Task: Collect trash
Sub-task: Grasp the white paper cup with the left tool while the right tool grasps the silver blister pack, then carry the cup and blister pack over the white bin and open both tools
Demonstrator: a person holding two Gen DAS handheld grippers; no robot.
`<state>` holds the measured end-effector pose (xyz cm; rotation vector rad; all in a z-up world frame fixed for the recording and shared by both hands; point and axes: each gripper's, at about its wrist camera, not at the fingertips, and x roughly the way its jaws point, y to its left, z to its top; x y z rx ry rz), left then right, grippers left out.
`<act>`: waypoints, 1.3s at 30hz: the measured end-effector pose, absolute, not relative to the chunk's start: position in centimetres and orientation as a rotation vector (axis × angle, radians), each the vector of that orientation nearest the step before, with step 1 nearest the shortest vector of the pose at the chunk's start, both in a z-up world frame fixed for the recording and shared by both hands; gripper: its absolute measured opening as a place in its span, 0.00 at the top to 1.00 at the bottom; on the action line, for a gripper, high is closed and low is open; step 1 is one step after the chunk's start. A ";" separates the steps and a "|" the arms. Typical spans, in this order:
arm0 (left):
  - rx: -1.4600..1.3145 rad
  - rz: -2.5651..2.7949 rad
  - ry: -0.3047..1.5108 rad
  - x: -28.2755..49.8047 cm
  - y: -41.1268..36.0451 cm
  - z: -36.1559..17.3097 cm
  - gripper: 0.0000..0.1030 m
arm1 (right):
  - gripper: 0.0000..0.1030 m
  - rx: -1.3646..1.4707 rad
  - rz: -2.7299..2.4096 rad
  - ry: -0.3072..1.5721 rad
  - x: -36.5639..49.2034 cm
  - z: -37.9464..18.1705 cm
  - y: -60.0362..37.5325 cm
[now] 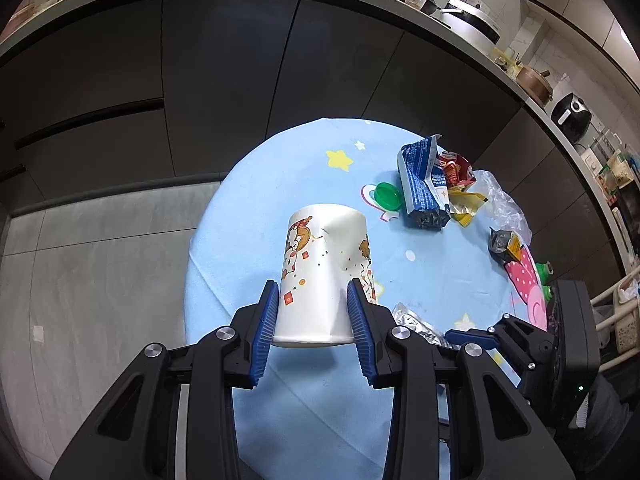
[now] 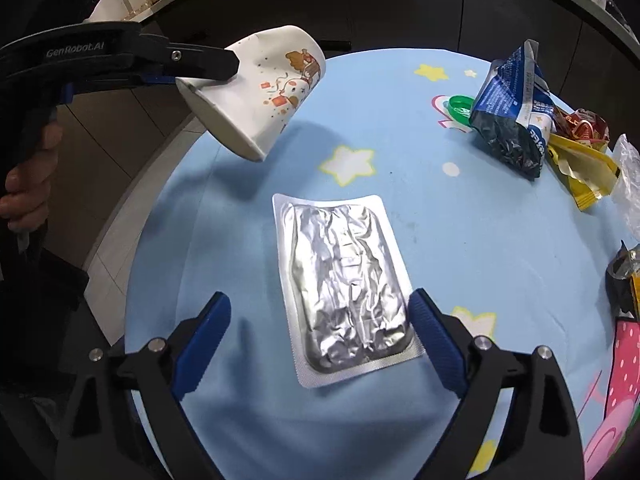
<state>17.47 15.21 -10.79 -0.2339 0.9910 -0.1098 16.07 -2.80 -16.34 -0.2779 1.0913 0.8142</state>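
Left gripper [image 1: 313,316] clamps the dented paper cup [image 1: 326,264] near its rim, lifted over the blue tablecloth [image 1: 248,200], inside not visible; only the right wrist view fully shows the foil blister pack [image 2: 346,280] flat between the wide-open right gripper [image 2: 320,340] fingers.

Dark cabinets [image 1: 224,80] under a cluttered counter [image 1: 472,32]; grey tiled floor [image 1: 92,280].

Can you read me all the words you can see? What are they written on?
"GenRobot.AI" - on the black arm of the left gripper, which holds the paper cup.
Blue snack bag: white print, too small to read.
Red wrapper: lettering blurred.
Foil blister pack: no text.
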 end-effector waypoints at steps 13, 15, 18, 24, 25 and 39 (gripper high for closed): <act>-0.161 -0.136 0.951 16.1 11.9 -8.6 0.68 | 0.88 -0.125 0.655 0.967 14.3 -12.5 -7.5; -0.150 -0.155 0.944 15.8 10.9 -8.1 0.68 | 0.88 -0.072 0.622 0.943 13.7 -11.5 -9.3; -0.124 -0.187 0.933 15.2 8.9 -7.3 0.68 | 0.88 0.007 0.581 0.912 12.7 -10.2 -12.0; -0.084 -0.263 0.917 14.6 4.2 -6.3 0.69 | 0.88 0.102 0.483 0.841 10.8 -7.5 -17.2; -0.078 -0.276 0.914 14.5 3.4 -6.2 0.69 | 0.88 0.112 0.459 0.830 10.6 -7.1 -18.2; 0.007 -0.516 0.898 13.7 -10.4 -5.2 0.69 | 0.88 0.246 0.206 0.749 7.1 -6.7 -31.3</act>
